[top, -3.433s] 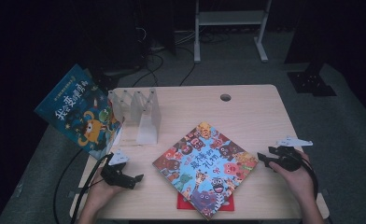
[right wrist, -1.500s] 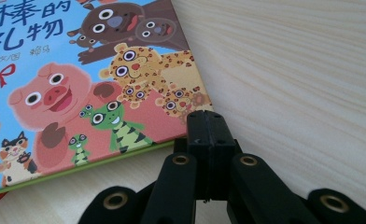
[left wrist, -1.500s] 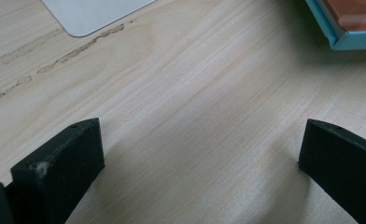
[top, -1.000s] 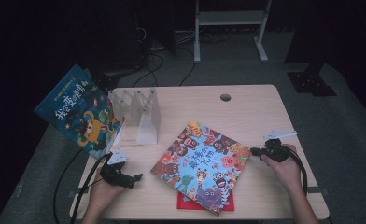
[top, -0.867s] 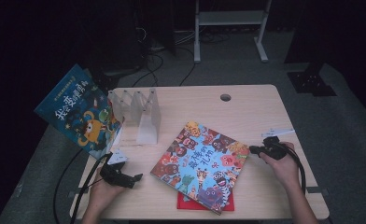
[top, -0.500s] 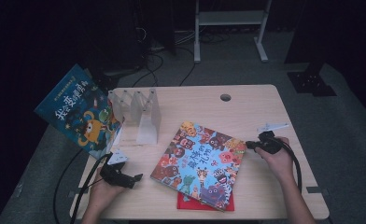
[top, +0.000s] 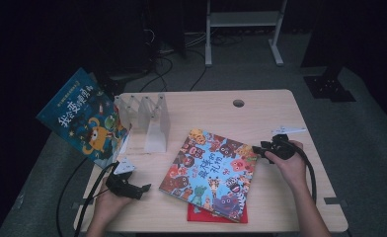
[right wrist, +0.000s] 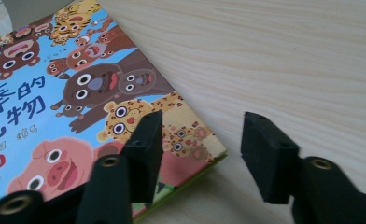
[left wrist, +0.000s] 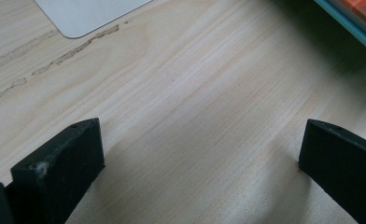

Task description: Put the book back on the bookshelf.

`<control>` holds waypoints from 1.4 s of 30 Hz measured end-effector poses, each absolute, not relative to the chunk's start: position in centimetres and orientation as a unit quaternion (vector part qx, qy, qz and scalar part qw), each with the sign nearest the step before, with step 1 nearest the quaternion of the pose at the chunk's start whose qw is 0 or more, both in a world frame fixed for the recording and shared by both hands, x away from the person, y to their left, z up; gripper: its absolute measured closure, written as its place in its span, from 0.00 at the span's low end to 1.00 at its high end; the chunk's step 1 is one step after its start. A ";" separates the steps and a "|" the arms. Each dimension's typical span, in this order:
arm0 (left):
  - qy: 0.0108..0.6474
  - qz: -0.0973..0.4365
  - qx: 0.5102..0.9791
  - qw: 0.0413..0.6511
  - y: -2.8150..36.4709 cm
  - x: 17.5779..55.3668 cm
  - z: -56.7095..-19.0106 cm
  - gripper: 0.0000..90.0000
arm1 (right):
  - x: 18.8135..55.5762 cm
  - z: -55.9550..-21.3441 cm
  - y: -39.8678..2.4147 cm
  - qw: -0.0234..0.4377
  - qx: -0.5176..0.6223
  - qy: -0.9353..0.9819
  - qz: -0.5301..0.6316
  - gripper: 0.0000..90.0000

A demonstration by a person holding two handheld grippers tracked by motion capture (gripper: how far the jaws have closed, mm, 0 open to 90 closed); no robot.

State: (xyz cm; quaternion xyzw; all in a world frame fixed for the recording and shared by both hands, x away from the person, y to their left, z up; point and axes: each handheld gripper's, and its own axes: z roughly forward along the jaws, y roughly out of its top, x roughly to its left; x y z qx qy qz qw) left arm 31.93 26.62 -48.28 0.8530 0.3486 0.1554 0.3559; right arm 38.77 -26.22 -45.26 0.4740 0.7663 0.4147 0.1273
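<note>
Right gripper [top: 261,150] sits at the corner of the animal book [top: 211,173], jaws partly apart.

The animal book lies flat in the middle of the table [top: 260,113], on top of a red book [top: 216,215]; the right gripper's jaws have just been opening, and in the right gripper view the book's corner lies between them, with one jaw over the cover and the other over bare wood, not pressing on it; the left gripper [top: 141,188] rests near the front left of the table with its jaws wide and nothing but wood between them; a blue book [top: 80,116] leans at the clear rack [top: 147,116] on the far left.
</note>
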 end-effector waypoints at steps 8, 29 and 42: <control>0.349 0.155 0.853 0.356 26.6 31.9 -48.3 0.00 | 39.3 -46.7 -25.5 0.102 0.474 0.767 0.420 0.33; 0.350 0.126 0.855 0.360 26.8 32.1 -47.0 0.00 | 38.9 -47.2 -25.6 0.072 0.418 0.793 0.438 0.23; 0.323 0.102 0.857 0.389 23.4 33.0 -43.1 0.00 | 38.9 -47.2 -25.6 0.075 0.416 0.794 0.437 0.23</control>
